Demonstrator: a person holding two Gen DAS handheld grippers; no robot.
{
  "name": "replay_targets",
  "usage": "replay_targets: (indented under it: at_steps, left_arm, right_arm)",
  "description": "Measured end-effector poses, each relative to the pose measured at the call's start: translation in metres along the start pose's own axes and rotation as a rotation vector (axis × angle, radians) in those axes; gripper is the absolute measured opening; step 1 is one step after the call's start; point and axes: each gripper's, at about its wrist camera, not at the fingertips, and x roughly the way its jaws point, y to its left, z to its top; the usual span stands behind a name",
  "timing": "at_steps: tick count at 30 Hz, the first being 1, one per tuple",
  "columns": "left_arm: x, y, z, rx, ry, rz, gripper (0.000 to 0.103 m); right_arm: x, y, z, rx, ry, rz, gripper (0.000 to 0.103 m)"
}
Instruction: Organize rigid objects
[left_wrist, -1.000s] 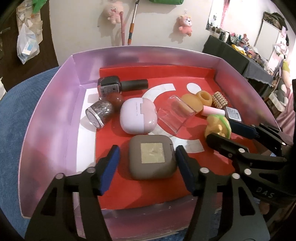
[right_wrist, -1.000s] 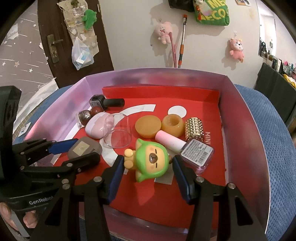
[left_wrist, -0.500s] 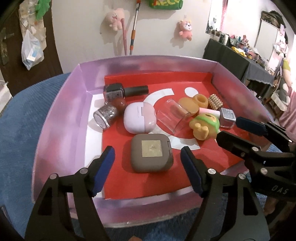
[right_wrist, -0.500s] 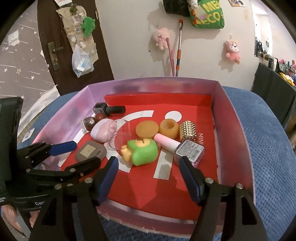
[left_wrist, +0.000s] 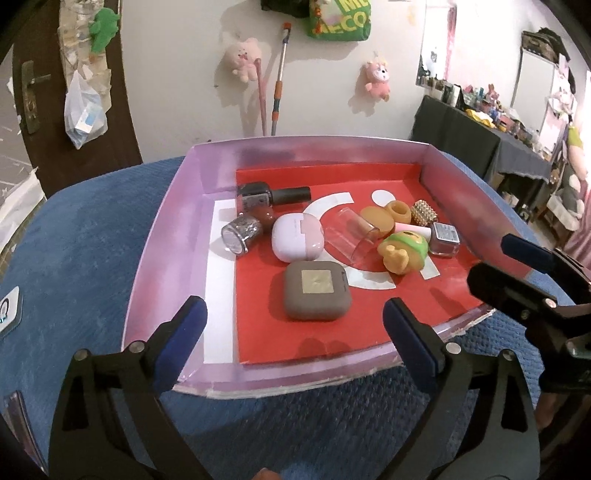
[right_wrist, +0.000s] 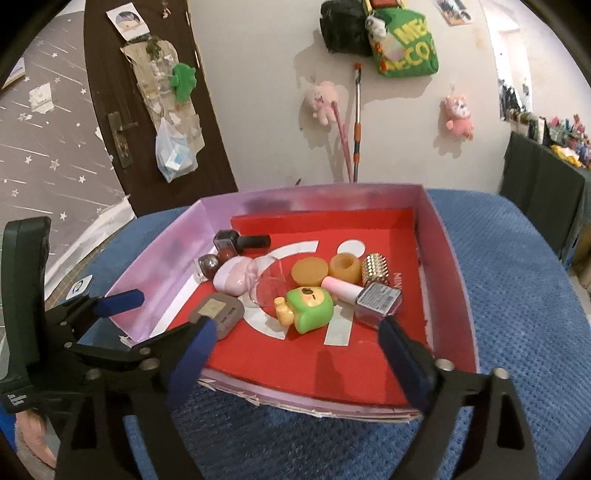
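Observation:
A shallow purple box with a red floor (left_wrist: 166, 236) (right_wrist: 454, 280) sits on a blue cushion. Inside lie a grey-brown square case (left_wrist: 317, 291) (right_wrist: 218, 312), a pink-white earbud case (left_wrist: 297, 242) (right_wrist: 232, 277), a clear cup (left_wrist: 351, 234) (right_wrist: 267, 284), a green-and-yellow toy (left_wrist: 404, 251) (right_wrist: 308, 306), nail polish bottles (left_wrist: 271, 195) (right_wrist: 242, 242) and amber round pieces (left_wrist: 386, 216) (right_wrist: 327, 269). My left gripper (left_wrist: 293, 328) is open and empty above the box's near rim. My right gripper (right_wrist: 297, 354) is open and empty, also at the near rim.
The blue cushion (left_wrist: 74, 251) (right_wrist: 517, 295) surrounds the box. A dark door (right_wrist: 140, 110) and a white wall with plush toys (right_wrist: 323, 98) stand behind. A dark table with clutter (left_wrist: 480, 133) is at the right. The right gripper's fingers (left_wrist: 524, 254) show in the left view.
Both grippers have pulled back and up from inside the box to its near rim. The green toy, upright between the right fingers a second ago, now lies tipped over.

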Motion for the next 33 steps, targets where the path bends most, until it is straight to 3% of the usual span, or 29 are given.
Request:
replay_targets:
  at_steps: [5,12,17,33]
  left_arm:
    - [-0.006,0.002,-0.006,-0.003,-0.018,0.02,0.1]
    - [-0.011,0.0,-0.014,0.008,-0.051,0.076,0.103]
    - [-0.014,0.002,-0.017,-0.005,-0.066,0.071,0.103]
    - [-0.002,0.006,-0.025,-0.028,-0.026,0.047,0.103]
  right_arm:
    - [-0.012,0.002,-0.005,0.0,-0.049,-0.044,0.097]
    - [-0.017,0.009,-0.017,-0.02,-0.091,-0.176,0.102]
    - [-0.019,0.006,-0.024,-0.015,-0.105,-0.231,0.103]
    - [-0.006,0.007,-0.031,-0.05,-0.021,-0.287,0.103]
